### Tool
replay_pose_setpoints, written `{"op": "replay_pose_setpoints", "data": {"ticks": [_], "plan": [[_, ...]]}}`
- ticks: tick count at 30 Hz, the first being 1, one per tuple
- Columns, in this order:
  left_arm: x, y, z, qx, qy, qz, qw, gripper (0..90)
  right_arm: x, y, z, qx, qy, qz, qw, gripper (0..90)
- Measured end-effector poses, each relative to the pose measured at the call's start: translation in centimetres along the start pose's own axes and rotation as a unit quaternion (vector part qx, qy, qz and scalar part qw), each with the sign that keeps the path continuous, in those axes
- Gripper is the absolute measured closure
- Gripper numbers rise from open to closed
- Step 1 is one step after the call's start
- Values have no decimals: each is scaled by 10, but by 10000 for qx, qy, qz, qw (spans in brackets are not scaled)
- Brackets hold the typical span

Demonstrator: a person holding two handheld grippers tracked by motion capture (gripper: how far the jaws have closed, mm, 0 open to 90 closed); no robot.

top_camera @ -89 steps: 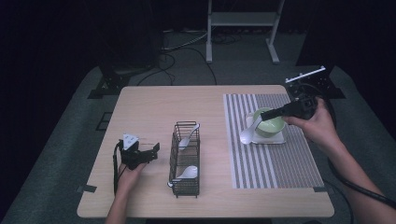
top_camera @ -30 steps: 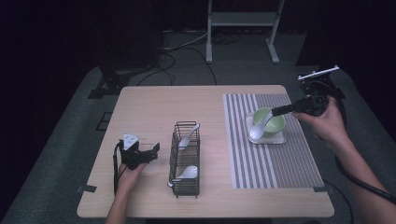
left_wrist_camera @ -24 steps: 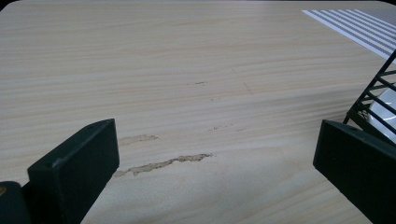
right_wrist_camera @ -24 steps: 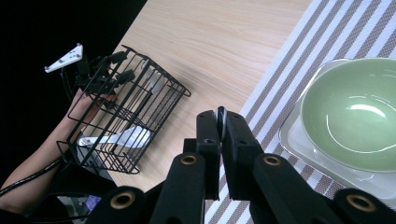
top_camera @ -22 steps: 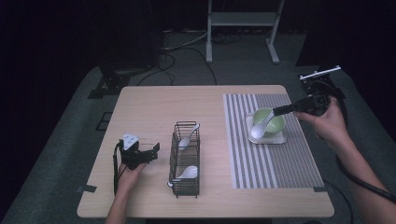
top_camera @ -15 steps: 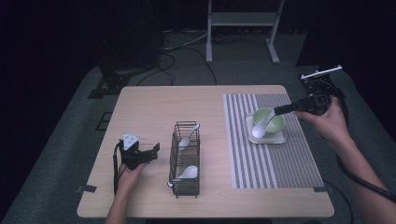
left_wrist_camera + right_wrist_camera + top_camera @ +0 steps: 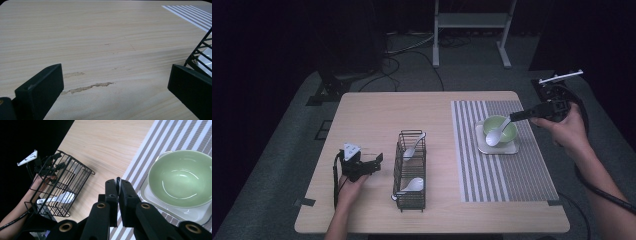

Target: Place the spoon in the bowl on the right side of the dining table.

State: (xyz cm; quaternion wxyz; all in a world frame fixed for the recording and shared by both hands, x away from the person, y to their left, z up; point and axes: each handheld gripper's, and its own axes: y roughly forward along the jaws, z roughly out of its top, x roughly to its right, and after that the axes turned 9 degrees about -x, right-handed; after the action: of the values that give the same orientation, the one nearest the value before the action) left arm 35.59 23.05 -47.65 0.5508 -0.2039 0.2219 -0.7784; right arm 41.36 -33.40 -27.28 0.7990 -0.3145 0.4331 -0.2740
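Your right gripper (image 7: pixel 514 117) reaches in from the table's right edge, jaws clamped on a white spoon (image 7: pixel 495 136) whose glossy scoop hangs over the green bowl (image 7: pixel 499 128). Your left gripper (image 7: pixel 376 162) rests near the left front corner, jaws wide, nothing between them.

Right gripper's fingers (image 7: pixel 118 185) hide the spoon (image 7: pixel 118 184).

Both forearms bare, no sleeves visible. Left gripper (image 7: pixel 374 162): black body, a pale grey three-cornered plate on top at its 11 o'clock side, a black cable looping down beside the wrist. Its jaws are blocky, matte black, square-edged. Right gripper (image 7: pixel 118 185): black linkage arms with brass-coloured pivot pins, flat black pads; a pale bar on top, and a thick black cable trailing toward 5 o'clock.
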Motion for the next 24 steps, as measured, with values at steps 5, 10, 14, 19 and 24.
{"op": "replay_pose_setpoints", "data": {"ticks": [5,10,14,19,24], "plan": [[0,0,0,-1,5,2,10000,0,4,-2,0,27,49,-32,10000,855],[0,0,0,2,15,5,10000,0,9,-4,0,70,138,-57,9999,855],[0,0,0,1,14,4,10000,0,12,-6,0,100,178,-69,9998,855],[0,0,0,1,15,6,10000,0,15,-7,1,120,233,-97,9996,855],[0,0,0,2,17,5,10000,0,18,-9,3,148,284,-164,9994,855]]}}
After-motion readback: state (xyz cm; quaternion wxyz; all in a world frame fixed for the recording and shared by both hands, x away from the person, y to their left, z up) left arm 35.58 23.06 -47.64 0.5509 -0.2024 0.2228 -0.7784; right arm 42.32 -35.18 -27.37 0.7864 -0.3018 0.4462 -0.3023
